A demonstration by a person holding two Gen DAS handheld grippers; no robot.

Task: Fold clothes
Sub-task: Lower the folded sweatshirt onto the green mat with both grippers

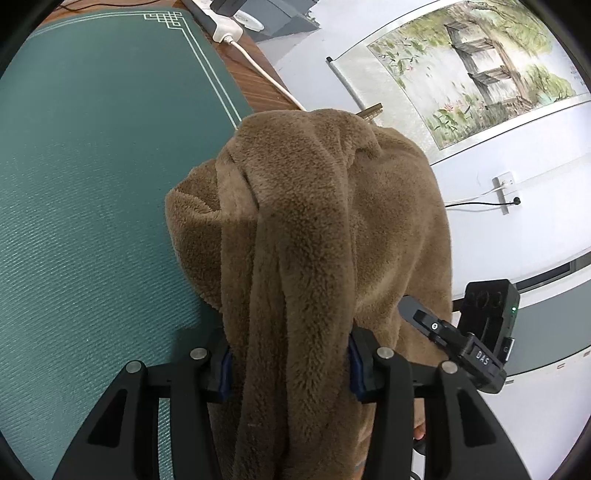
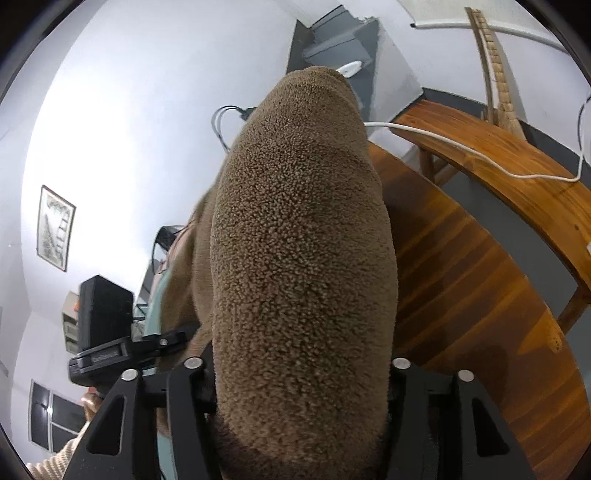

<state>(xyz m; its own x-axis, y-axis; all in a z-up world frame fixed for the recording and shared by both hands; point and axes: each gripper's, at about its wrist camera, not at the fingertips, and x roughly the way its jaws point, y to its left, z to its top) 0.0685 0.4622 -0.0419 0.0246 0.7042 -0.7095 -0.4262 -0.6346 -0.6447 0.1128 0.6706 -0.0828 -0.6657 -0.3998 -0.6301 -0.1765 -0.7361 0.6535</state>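
The left hand-held gripper (image 1: 290, 369) held a thick fold of the brown fleece garment (image 1: 314, 229) between its blue-padded fingers (image 1: 355, 363), both pads pressing into the pile. The cloth bunched up in front of the camera and hung over the edge of the dark green textured mat (image 1: 92, 177) with its pale line border, which covered the wooden surface (image 1: 258, 79). A white power strip (image 1: 225, 27) and its cable lay on the bare wood beyond the mat.

In the right wrist view, the right hand-held gripper (image 2: 299, 384) gripped another, wider bundle of the same brown fleece garment (image 2: 303, 229), which filled the gap between its black fingers and hid the pads. The other hand-held gripper's black body (image 2: 105, 325) showed just to the left, close by. Curved wooden furniture (image 2: 480, 258) lay to the right.
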